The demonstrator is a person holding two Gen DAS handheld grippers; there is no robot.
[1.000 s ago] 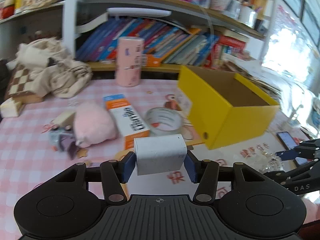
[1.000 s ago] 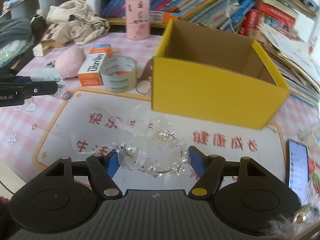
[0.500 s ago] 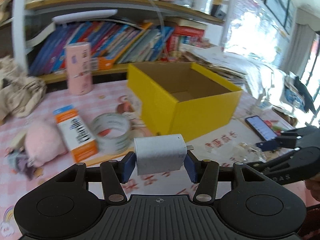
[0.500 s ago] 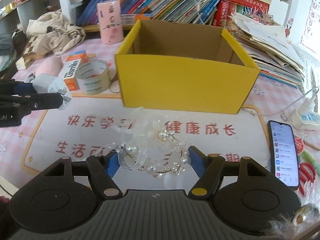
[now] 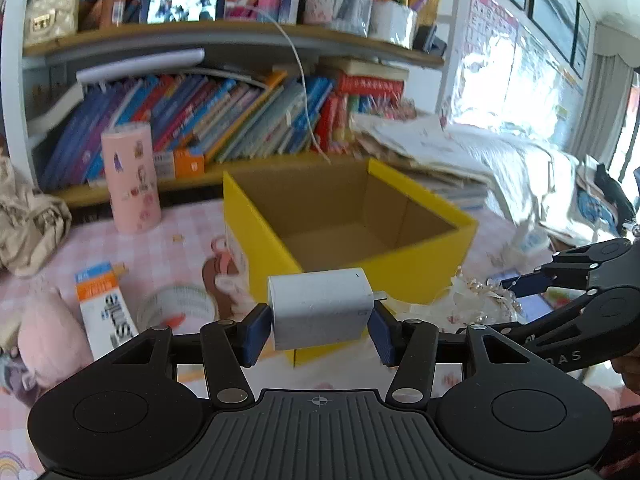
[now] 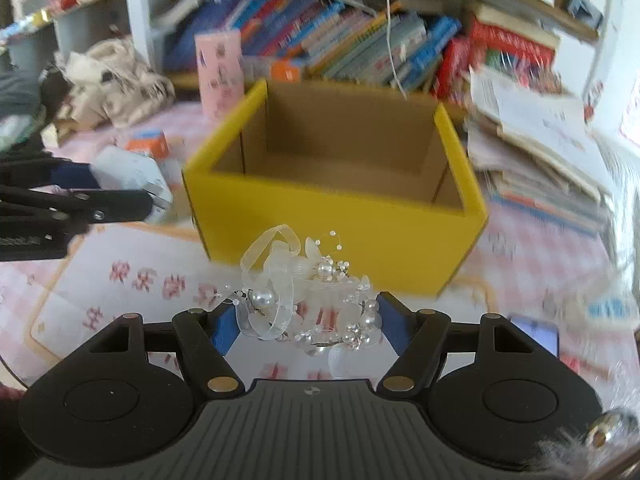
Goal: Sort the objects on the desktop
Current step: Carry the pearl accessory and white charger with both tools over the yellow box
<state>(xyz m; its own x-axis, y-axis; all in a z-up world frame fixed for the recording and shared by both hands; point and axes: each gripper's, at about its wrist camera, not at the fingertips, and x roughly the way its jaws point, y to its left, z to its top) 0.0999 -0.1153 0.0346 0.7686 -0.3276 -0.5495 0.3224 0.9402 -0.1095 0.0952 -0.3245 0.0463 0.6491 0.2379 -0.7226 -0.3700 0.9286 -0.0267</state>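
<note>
My left gripper is shut on a white charger block and holds it in the air just before the near corner of the open yellow box. My right gripper is shut on a pearl and ribbon hair ornament and holds it in front of the yellow box, which looks empty inside. The left gripper with the charger shows at the left in the right wrist view. The right gripper with the ornament shows at the right in the left wrist view.
On the pink checked desk lie an orange and white carton, a tape roll, a pink plush and a pink cylinder. Bookshelves stand behind. A paper stack and a phone lie to the right.
Both grippers have risen and moved toward the yellow box with their loads; the box now looks larger and nearer in both views.
</note>
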